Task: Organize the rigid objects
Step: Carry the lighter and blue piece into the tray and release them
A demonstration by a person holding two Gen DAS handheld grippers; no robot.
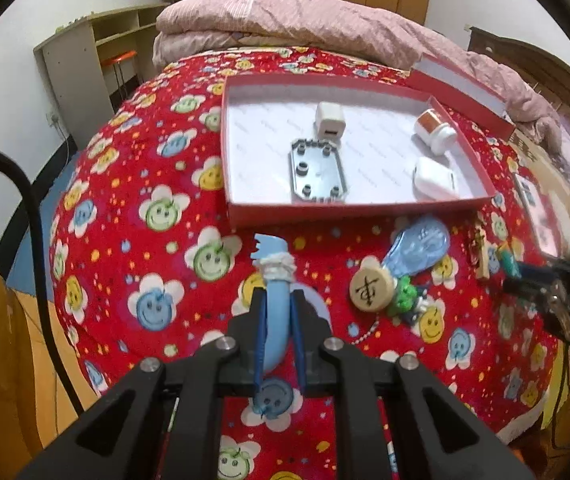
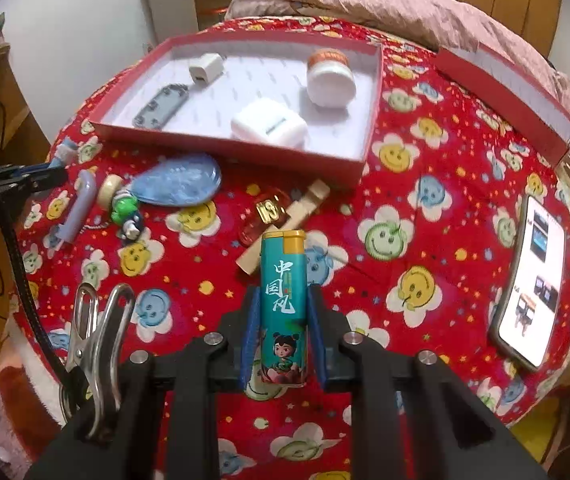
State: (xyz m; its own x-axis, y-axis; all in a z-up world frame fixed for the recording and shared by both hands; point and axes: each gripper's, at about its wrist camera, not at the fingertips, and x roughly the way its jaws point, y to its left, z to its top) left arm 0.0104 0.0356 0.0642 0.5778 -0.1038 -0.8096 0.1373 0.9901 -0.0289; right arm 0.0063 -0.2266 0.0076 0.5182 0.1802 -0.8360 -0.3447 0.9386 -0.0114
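Teal and gold, the lighter [image 2: 283,304] stands up long between the right gripper [image 2: 283,320] pads, which are clamped on its sides. The red box [image 2: 373,92] lies ahead and a bit higher, so it likely goes forward. The left gripper [image 1: 279,320] squeezes a blue toy [image 1: 275,292], its long side pointing at the box too. Both look about as near. I think either could drop first.

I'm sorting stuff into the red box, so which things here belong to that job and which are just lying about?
Job:
red box
blue toothbrush, in the left hand-held gripper
teal lighter, in the right hand-held gripper
blue shell-shaped piece
frog keychain
wooden piece

Lying about:
phone
pink quilt
box lid
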